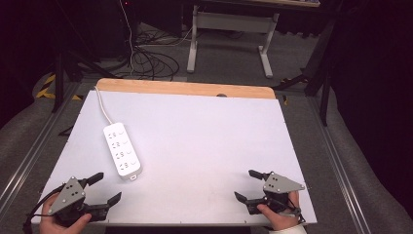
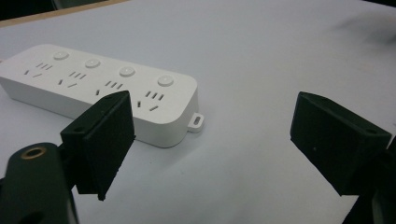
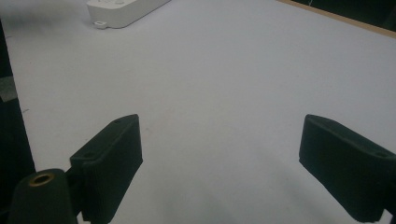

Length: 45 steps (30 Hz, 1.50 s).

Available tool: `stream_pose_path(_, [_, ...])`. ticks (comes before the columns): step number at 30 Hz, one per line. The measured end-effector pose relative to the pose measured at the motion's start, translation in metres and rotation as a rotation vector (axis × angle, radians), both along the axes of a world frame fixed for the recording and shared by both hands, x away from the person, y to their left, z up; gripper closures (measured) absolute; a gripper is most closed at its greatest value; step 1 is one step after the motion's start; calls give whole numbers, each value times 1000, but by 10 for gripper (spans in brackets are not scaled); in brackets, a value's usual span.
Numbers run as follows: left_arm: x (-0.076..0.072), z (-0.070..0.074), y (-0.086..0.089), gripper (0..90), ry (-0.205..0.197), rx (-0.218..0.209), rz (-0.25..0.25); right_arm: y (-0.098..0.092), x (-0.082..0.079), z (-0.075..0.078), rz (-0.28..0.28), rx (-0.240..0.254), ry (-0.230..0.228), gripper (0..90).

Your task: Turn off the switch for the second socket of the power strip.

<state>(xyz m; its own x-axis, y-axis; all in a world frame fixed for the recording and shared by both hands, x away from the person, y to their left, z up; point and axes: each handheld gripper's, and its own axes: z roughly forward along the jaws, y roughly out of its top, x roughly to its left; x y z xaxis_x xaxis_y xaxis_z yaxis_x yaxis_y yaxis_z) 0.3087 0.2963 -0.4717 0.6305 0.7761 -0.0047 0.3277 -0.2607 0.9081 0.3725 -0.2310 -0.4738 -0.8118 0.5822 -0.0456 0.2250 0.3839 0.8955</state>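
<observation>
High view places the white power strip [image 1: 122, 149] flat on the left half of the white counter [image 1: 204, 136], long axis running away from the person, with its cord [image 1: 101, 105] leading off the far left corner. The left gripper [image 1: 103, 187] rests at the near left edge, jaws spread wide and empty, just short of the strip's near end. The right gripper [image 1: 247, 184] sits at the near right edge, also wide and empty, well apart from the strip.

Procedure for the approach, judged from this layout:
1. Work with the left gripper; it is the nearer one.
2. In the left gripper view the power strip [image 2: 100, 91] lies ahead and left of the gap between the jaws. Shift the gripper left until the strip's rounded end, with its small mounting tab [image 2: 197, 121], sits centred in that gap.
3. Close across the short width, not the length; the jaw opening appears sufficient for this.
4. Keep the pads on the side walls, clear of the round buttons [image 2: 126, 71] on top.
5. Allow for cord drag when lifting.

Limits of observation: the cord's far end passes out of sight beyond the counter. The right gripper view cuts off the power strip [image 3: 125, 10] at the top edge. Whether any switch is on cannot be determined.
</observation>
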Motion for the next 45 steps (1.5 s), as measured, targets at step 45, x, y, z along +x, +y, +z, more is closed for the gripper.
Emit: stream_pose_path(45, [9,27,-3,330,60,-2,-22,3,0,-4,39,-30,-3,146])
